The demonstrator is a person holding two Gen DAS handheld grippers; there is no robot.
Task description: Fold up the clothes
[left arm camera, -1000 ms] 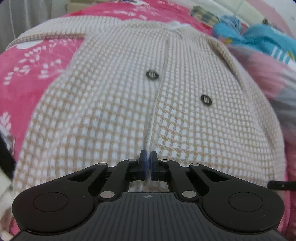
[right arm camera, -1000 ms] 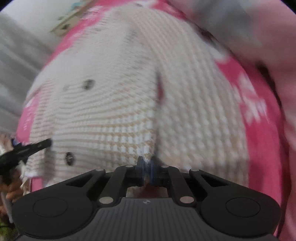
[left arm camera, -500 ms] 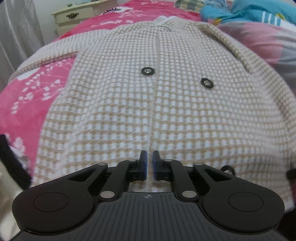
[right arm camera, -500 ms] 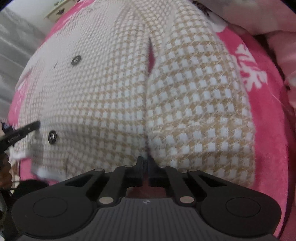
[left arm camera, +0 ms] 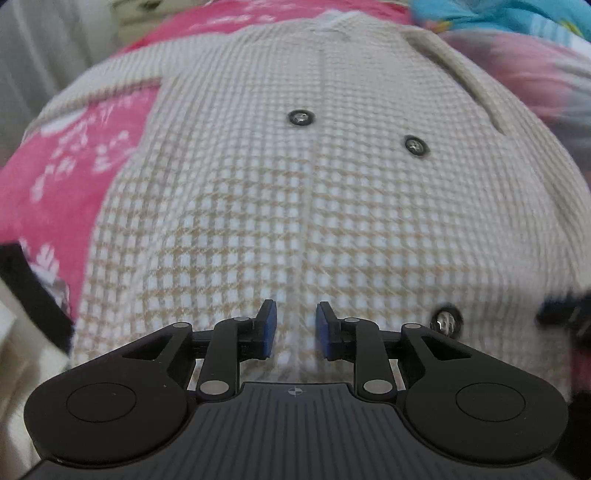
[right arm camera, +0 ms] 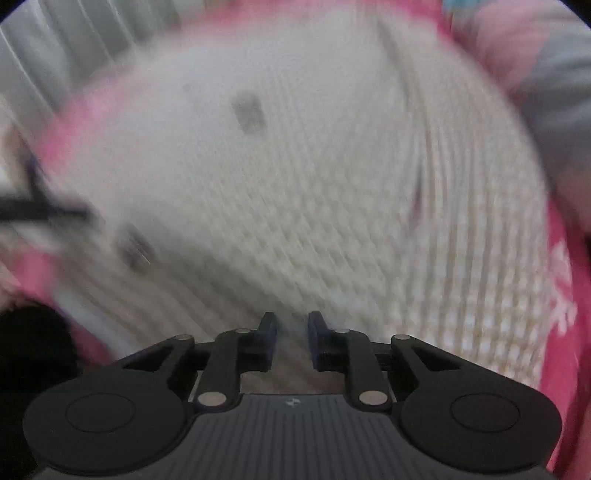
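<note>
A beige and white houndstooth jacket with dark round buttons lies spread flat on a pink floral bedspread. My left gripper is open and empty just above the jacket's near hem, at its centre opening. In the blurred right wrist view the same jacket fills the frame. My right gripper is open and empty over the near hem. The other gripper shows as a dark blur at the left edge.
A pile of blue and striped clothes lies at the far right of the bed. A pale dresser and grey curtains stand beyond the bed. A dark strap crosses the left edge.
Both grippers have opened and let go of the jacket's hem. The jacket now lies flat on the bed. The right gripper is moving fast, blurring its view.
</note>
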